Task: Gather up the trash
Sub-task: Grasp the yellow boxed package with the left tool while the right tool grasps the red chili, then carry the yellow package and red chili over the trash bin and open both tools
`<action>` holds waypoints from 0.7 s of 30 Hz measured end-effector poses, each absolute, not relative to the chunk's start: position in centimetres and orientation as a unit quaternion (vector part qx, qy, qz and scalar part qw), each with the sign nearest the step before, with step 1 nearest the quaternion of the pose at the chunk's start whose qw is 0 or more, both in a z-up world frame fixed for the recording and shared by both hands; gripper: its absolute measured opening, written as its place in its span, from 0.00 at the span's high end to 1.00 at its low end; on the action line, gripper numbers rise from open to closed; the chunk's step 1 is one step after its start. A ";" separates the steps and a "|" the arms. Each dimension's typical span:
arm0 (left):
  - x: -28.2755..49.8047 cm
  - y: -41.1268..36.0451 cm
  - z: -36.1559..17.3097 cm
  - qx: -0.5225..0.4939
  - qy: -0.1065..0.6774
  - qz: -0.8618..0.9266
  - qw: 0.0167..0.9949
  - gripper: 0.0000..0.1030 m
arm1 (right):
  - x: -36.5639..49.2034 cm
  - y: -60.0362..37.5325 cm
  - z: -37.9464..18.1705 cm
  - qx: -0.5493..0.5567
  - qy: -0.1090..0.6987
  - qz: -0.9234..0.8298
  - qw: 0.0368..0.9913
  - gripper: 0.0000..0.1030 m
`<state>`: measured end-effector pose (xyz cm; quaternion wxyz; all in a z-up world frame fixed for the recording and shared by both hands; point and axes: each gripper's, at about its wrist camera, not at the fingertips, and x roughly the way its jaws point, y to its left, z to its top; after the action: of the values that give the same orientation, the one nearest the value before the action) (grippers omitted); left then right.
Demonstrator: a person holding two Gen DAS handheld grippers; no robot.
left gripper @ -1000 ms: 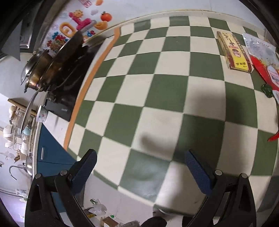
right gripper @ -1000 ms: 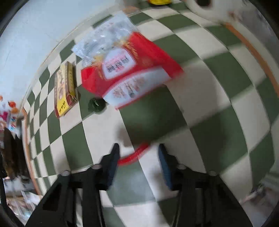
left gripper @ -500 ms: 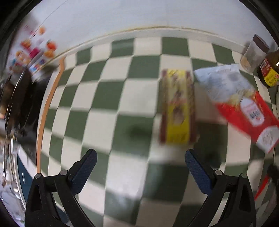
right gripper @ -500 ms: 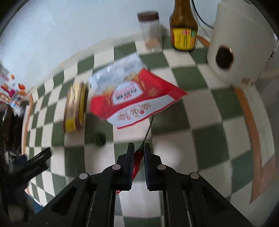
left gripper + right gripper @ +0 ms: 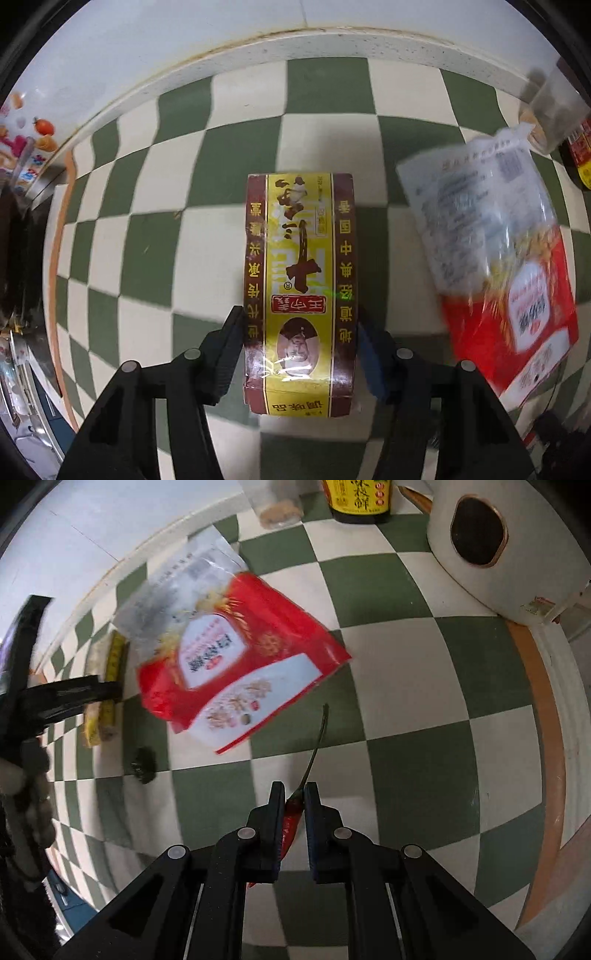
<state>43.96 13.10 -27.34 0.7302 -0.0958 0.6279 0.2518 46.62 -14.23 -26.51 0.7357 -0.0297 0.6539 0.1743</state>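
Note:
A yellow and brown seasoning box [image 5: 299, 240] lies flat on the green and white checkered counter [image 5: 166, 258]. My left gripper [image 5: 301, 325] straddles its near end, and its jaws are closing, with the pads touching the box's long sides. My right gripper [image 5: 294, 794] is shut on a red chili [image 5: 291, 819] whose thin green stem [image 5: 317, 738] sticks out forward. A red and clear snack bag [image 5: 236, 657] lies between the two grippers, at the right edge [image 5: 517, 295] in the left wrist view. A small dark green scrap [image 5: 142, 760] sits beside the bag.
A brown sauce bottle [image 5: 358, 498] and a clear jar [image 5: 280, 506] stand against the back wall. A white appliance [image 5: 509, 546] stands at the right. A dark stove [image 5: 22, 258] lies at the far left. A person's hand [image 5: 29, 797] holds the left gripper.
My left gripper swept right from bare counter to the box, and its jaws narrowed around it. My right gripper shut on the chili and carried it toward the right.

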 end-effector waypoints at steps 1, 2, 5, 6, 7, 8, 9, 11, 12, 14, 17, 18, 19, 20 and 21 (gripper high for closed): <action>42.6 12.6 -27.1 -0.091 0.626 0.255 0.731 0.48 | 46.5 -14.2 -26.6 -0.038 0.652 0.174 0.737 0.89; 41.2 12.1 -27.0 -0.085 0.626 0.259 0.730 0.48 | 46.3 -14.2 -26.7 -0.044 0.651 0.176 0.737 0.89; 35.6 9.8 -26.9 -0.083 0.633 0.261 0.724 0.48 | 45.4 -14.3 -26.9 -0.058 0.651 0.185 0.734 0.89; 33.3 8.7 -27.0 -0.086 0.638 0.263 0.719 0.48 | 45.0 -14.5 -27.0 -0.053 0.652 0.191 0.731 0.89; 31.6 7.9 -27.2 -0.090 0.641 0.264 0.715 0.48 | 44.7 -14.7 -27.1 -0.046 0.652 0.198 0.730 0.89; 30.6 7.4 -27.4 -0.093 0.644 0.266 0.712 0.48 | 44.4 -14.8 -27.1 -0.045 0.654 0.200 0.728 0.89; 29.5 6.7 -27.8 -0.101 0.647 0.267 0.707 0.48 | 44.2 -14.9 -27.1 -0.045 0.655 0.203 0.727 0.89; 28.0 5.6 -28.0 -0.111 0.643 0.271 0.707 0.48 | 43.8 -15.6 -27.2 -0.029 0.661 0.202 0.722 0.81; 27.6 5.1 -28.0 -0.107 0.644 0.271 0.708 0.48 | 43.7 -16.3 -27.1 -0.010 0.663 0.198 0.721 0.78; 27.4 4.9 -28.0 -0.107 0.644 0.269 0.709 0.48 | 43.2 -17.6 -26.7 0.036 0.657 0.193 0.728 0.74; 27.8 5.1 -28.1 -0.112 0.641 0.269 0.710 0.48 | 42.4 -18.4 -26.3 0.075 0.651 0.179 0.734 0.73; 27.9 5.1 -28.1 -0.115 0.639 0.271 0.711 0.48 | 42.3 -18.2 -26.5 0.074 0.652 0.177 0.734 0.72; 28.0 5.4 -28.1 -0.116 0.639 0.271 0.711 0.48 | 42.3 -17.8 -26.8 0.070 0.655 0.176 0.732 0.72; 27.7 5.5 -28.1 -0.117 0.638 0.273 0.711 0.48 | 42.1 -17.2 -27.4 0.061 0.660 0.174 0.729 0.72; 27.8 5.4 -28.1 -0.119 0.637 0.274 0.711 0.48 | 41.7 -16.8 -27.4 0.048 0.649 0.170 0.740 0.72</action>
<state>27.80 5.38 -28.14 0.7111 -0.1185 0.6366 0.2740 41.66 -16.80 -27.36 0.7401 0.0478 0.6490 0.1696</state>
